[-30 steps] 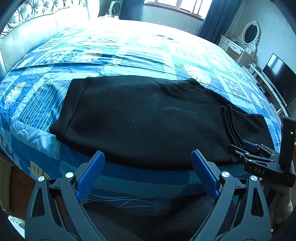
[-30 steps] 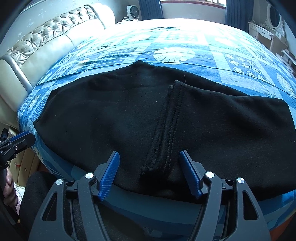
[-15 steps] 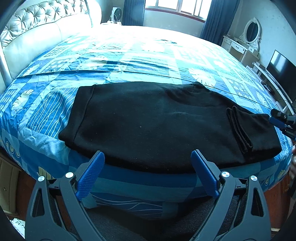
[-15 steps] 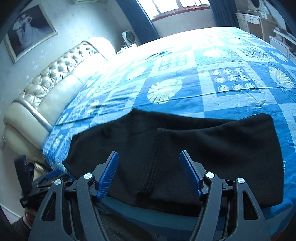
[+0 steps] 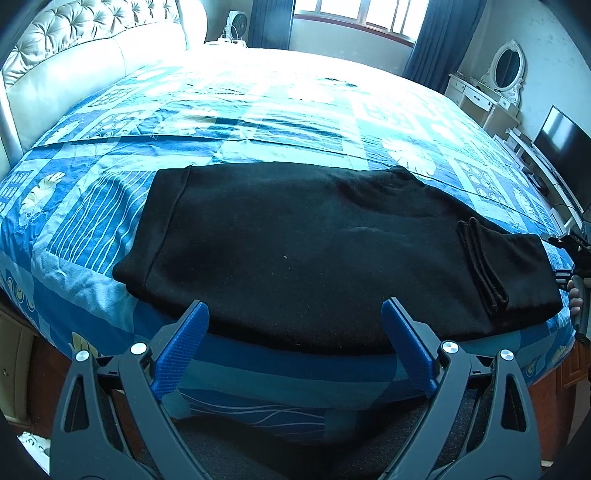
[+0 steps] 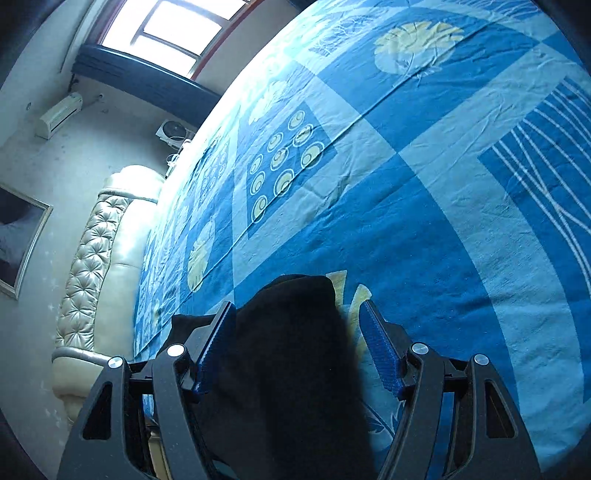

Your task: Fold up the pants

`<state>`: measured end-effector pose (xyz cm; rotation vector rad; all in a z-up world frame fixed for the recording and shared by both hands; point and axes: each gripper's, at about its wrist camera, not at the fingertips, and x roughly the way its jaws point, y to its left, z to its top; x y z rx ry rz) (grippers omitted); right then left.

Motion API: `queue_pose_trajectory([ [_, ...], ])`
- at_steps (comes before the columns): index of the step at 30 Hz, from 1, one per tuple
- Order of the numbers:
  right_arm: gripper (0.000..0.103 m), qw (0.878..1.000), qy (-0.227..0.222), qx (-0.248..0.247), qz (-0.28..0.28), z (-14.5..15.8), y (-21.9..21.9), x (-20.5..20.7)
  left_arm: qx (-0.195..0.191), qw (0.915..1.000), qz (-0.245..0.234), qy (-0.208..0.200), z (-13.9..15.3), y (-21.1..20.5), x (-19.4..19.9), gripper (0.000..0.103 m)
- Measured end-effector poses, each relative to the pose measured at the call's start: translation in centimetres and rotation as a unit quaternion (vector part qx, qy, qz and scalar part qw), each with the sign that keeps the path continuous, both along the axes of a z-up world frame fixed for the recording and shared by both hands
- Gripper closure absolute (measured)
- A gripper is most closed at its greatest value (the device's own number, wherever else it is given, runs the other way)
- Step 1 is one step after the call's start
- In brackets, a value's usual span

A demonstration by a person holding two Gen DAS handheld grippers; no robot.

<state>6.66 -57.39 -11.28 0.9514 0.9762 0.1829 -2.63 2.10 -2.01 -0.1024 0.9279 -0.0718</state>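
Observation:
The black pants [image 5: 314, 251] lie folded lengthwise across the near edge of the blue patterned bed [image 5: 258, 122], with a cuff folded back near their right end. My left gripper [image 5: 295, 328] hovers open just in front of the pants' near edge, nothing between its blue pads. In the left wrist view my right gripper [image 5: 572, 254] shows at the far right edge, beside the pants' right end, with a hand under it. In the right wrist view the right gripper [image 6: 295, 314] is open and tilted. The pants' end [image 6: 295, 376] lies between its fingers, and the right pad stands apart from the cloth.
A padded cream headboard [image 5: 92, 66] bounds the bed on the left. A dressing table with an oval mirror [image 5: 506, 70] and a TV [image 5: 561, 147] stand along the right wall. A fan [image 5: 236, 26] and windows are at the back. Bare bedspread [image 6: 443, 184] spreads beyond the pants.
My right gripper has swung from the pants' middle to their right end and rolled, so its view of the bed is now tilted. The left gripper has stayed put.

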Motion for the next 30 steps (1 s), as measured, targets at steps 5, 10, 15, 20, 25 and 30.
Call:
queue_pose_trajectory([
  [5,0.073,0.999,0.008,0.04,0.005,-2.7,0.3,0.4,-0.002,1.0,-0.004,0.003,-0.1,-0.1,0.0,0.009],
  [10,0.078,0.998,0.003,0.06,0.002,-3.7,0.1,0.3,-0.003,0.9999,-0.008,0.01,-0.5,-0.3,0.1,0.009],
  [15,0.069,0.992,-0.017,0.123,-0.021,-3.9,-0.7,-0.7,-0.003,0.9999,-0.009,0.012,-0.6,-0.3,0.1,0.009],
  [20,0.058,0.981,-0.048,0.183,-0.045,-4.2,-1.4,-4.5,-0.003,0.9999,-0.012,0.01,-0.5,-0.4,-0.1,0.009],
  [25,0.058,0.976,-0.055,0.205,-0.046,-4.8,-1.2,-8.3,-0.005,0.9998,-0.017,0.013,-0.5,-0.8,-0.3,0.009],
  [30,0.062,0.987,-0.042,0.152,-0.03,-4.4,-0.1,-8.8,0.0,0.9997,-0.024,0.008,-0.3,-1.3,-0.5,0.009],
])
